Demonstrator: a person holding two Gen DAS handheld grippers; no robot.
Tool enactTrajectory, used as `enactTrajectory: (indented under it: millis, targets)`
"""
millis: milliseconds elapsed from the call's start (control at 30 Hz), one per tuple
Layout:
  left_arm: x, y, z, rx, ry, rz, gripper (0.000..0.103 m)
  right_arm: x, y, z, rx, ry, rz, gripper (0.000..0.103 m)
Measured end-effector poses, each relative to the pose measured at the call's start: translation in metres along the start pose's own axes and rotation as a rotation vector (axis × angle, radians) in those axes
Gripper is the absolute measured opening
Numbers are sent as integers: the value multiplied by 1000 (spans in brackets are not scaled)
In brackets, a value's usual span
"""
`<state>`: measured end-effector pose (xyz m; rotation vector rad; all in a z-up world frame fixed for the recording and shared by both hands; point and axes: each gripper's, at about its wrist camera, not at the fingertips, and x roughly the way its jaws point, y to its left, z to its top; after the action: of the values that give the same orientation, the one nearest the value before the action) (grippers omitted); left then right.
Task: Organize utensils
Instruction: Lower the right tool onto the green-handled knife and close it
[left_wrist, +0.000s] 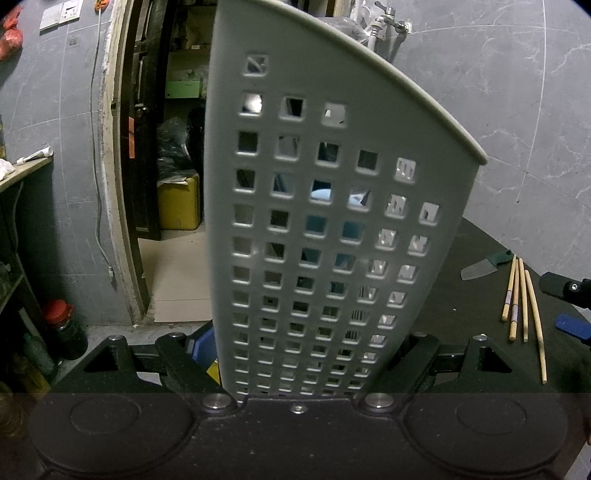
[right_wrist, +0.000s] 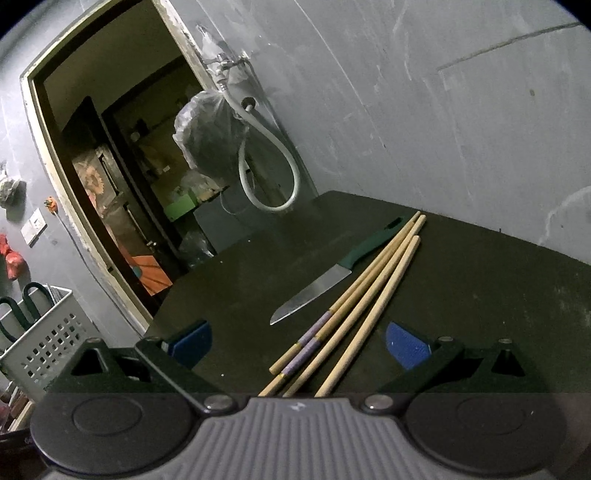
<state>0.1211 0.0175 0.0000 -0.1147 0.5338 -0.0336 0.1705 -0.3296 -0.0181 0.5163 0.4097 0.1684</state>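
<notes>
Chopsticks (right_wrist: 343, 314) lie centre frame between the wide-open, empty right claw (right_wrist: 301, 345); left claw (left_wrist: 299, 354) apparently grips the perforated utensil basket (left_wrist: 332, 221).

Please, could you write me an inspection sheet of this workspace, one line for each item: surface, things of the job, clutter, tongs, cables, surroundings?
Surface: dark table, bare apart from the utensils.
Job's things: four wooden chopsticks lie side by side; a green-handled knife lies beside them, blade toward the camera; a grey perforated utensil basket already holds dark-handled items, seen in the right wrist view.
Clutter: nothing seen on the table.
Tongs: left tongs are shut on the basket wall; right tongs are open, straddling the near chopstick ends.
Cables: a white cord hangs down the wall; a white hose loops below a tap.
Surroundings: grey tiled wall, open doorway into a storage room.
</notes>
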Motion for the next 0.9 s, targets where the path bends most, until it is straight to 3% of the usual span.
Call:
enactTrajectory:
  millis: [367, 633, 900]
  targets:
    - [1, 0, 1, 2, 0, -6, 85, 4, 2, -1, 2, 34, -21, 103]
    - [2, 3, -1, 1, -3, -14, 85, 3, 17, 2, -91, 11, -57, 103]
    - [2, 1, -1, 3, -6, -7, 85, 5, 13, 5, -97, 15, -34, 103]
